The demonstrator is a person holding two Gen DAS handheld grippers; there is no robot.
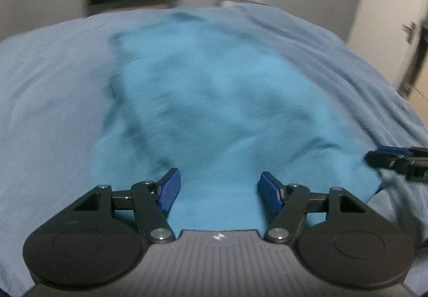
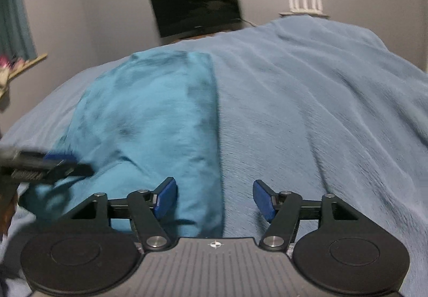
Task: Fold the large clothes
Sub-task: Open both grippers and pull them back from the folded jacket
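Left claw (image 1: 219,191) wide, blue pads (image 1: 168,190) well apart, nothing between them, hovering over near end of garment (image 1: 208,99). Right claw (image 2: 214,196) also wide, pads (image 2: 263,198) spread, nothing gripped; straddling garment's right edge, left pad over teal cloth, right pad over blanket (image 2: 307,109).

Garment teal, lying flat on bed, on top of paler blue blanket (image 1: 48,99). Long shape running away from both cameras, far end near foot of bed. Right edge straight and clean in right wrist view; left edge uneven with dark creases in left wrist view. Near end rumpled, some wrinkles across middle. Near right corner of garment lifted slightly off blanket by right claw (image 1: 393,160), seen entering from right edge of left wrist view. Cannot tell there whether touching cloth. Left claw (image 2: 50,163) seen from right wrist view at left edge, blurred, low over garment's near left part.

Both views motion-blurred, fine detail of cloth unclear.

Beyond bed: dark monitor (image 2: 198,10) against grey wall, white object (image 2: 305,2) on small shelf to its right, curtain (image 2: 13,16) at far left. Door with handle (image 1: 410,29) at right in left wrist view.
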